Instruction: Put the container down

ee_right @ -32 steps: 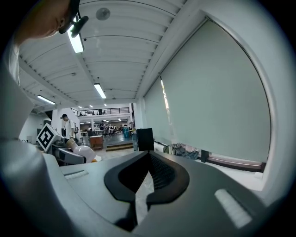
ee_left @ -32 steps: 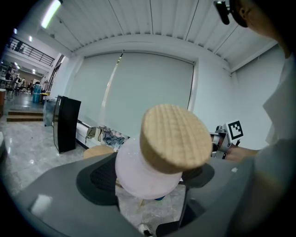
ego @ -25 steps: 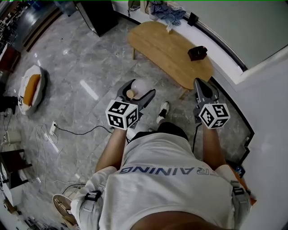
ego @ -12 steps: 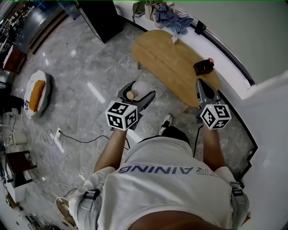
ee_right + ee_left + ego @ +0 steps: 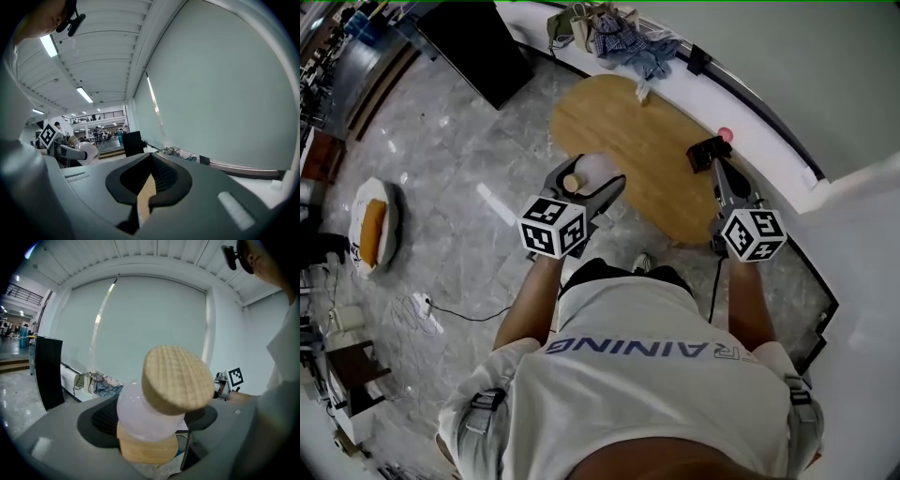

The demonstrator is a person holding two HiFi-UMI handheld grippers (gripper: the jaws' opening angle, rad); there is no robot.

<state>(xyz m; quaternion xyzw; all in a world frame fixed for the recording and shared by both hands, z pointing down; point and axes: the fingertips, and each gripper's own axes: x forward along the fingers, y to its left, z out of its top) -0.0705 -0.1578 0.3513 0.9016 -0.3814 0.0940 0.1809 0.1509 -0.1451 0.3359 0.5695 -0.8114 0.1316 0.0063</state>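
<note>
**Container held over the counter's edge, not yet set down**

The left tool [image 5: 589,177] was clenched on the container [image 5: 149,414], a round white jar with a wooden lid [image 5: 177,381]. It hung in the air, seemingly above the near edge of the wooden counter [image 5: 628,127]. The right tool [image 5: 150,180] was closed on nothing, near a small black object [image 5: 707,153]. To do this step well, the jar should probably be carried further in from the edge, turned base-down and lowered until it rests flat. Only then should the jaws part, because the round body could roll.
</note>
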